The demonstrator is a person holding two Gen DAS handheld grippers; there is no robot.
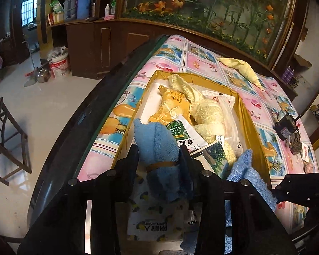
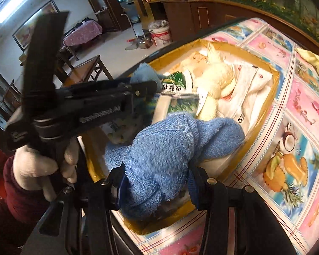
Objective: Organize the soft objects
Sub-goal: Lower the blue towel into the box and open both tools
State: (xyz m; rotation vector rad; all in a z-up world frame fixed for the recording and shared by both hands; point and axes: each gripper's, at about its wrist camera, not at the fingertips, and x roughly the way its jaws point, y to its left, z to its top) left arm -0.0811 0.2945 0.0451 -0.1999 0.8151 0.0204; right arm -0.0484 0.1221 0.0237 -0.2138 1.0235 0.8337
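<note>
Both grippers (image 1: 159, 155) (image 2: 157, 182), fluffy blue towel (image 2: 165, 148), crumpled

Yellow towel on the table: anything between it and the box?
Nothing visible. The yellow towel lies on the table past the box far wall; bare cloth between them. Both tongs are shut on blue towels.

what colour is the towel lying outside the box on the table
Pale yellow towel; clearest in the left wrist view.

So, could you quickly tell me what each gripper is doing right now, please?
Left gripper: shut on one end of the blue towel, over the box.
Right gripper: shut on the other end of that towel.
</note>
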